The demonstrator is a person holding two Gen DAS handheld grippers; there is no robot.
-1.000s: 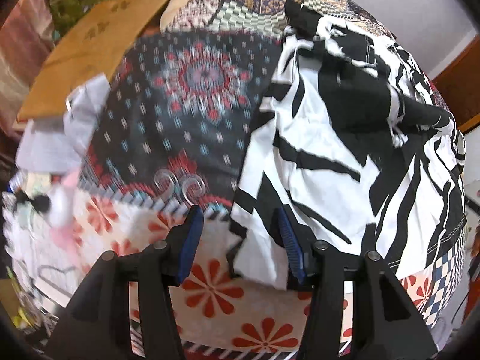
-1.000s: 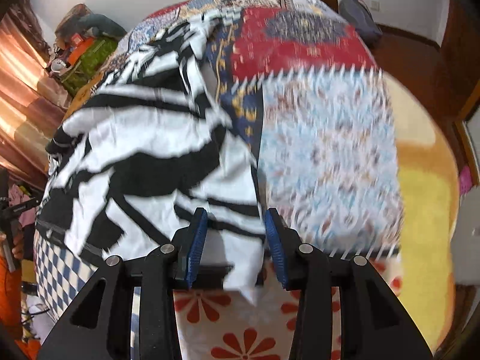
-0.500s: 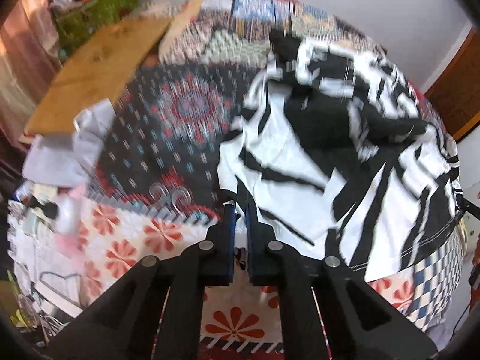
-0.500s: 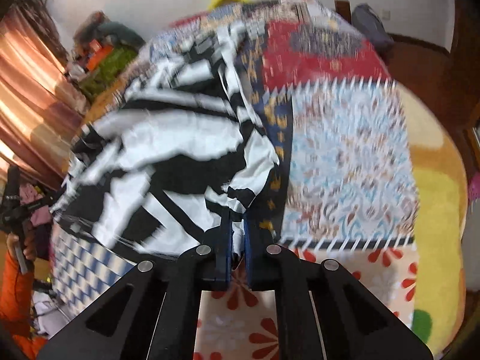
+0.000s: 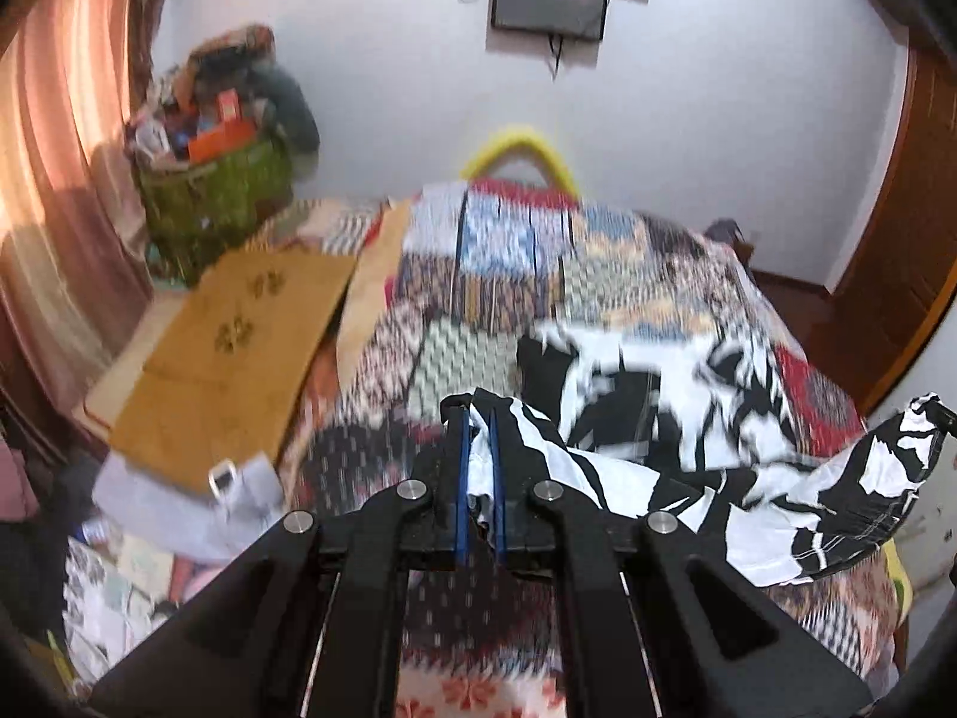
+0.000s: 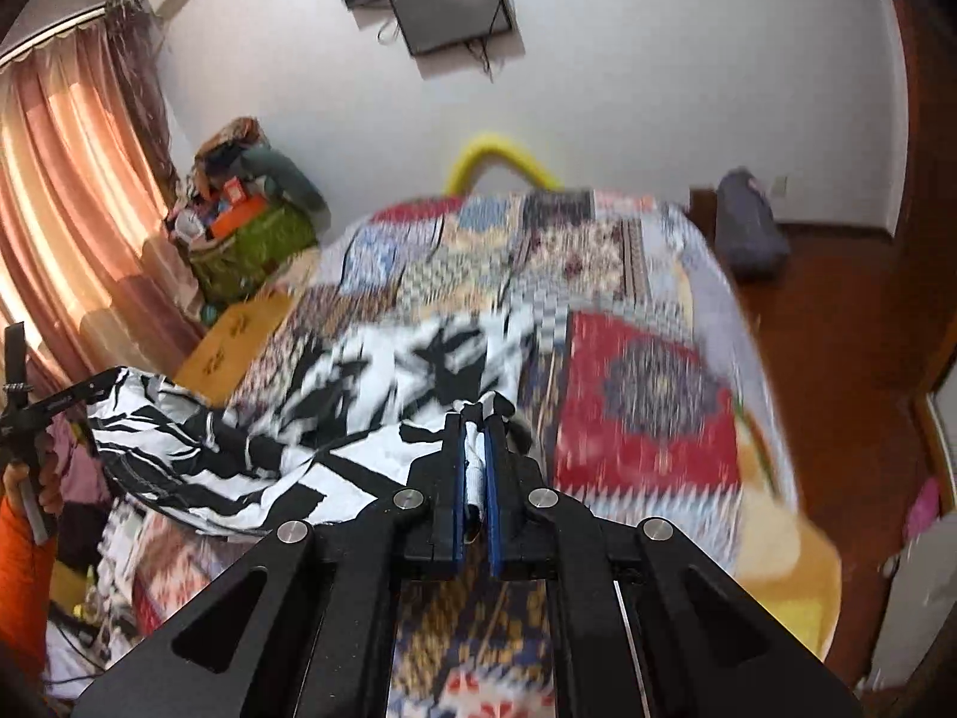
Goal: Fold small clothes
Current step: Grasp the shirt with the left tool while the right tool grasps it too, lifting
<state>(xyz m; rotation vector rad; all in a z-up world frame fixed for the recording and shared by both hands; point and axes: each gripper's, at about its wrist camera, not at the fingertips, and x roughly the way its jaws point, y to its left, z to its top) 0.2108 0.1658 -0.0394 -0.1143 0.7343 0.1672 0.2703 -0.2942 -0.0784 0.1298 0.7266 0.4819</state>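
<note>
Both tongs were clamped on 1 garment: the left tongs and the right tongs each pinched a corner, lifting its near edge above the bed. The first fold seemed underway; next, carrying that edge toward the bed's far edge.

The left gripper has its blue-padded fingers drawn nearly together, clamped on a bunched edge of the black-and-white garment, held up above the bed. The right gripper is pinched the same way on another edge of that cloth, its pads close with fabric squeezed between. In the right wrist view the other gripper shows at far left, with the person's hand (orange sleeve below it) around its handle.
</note>
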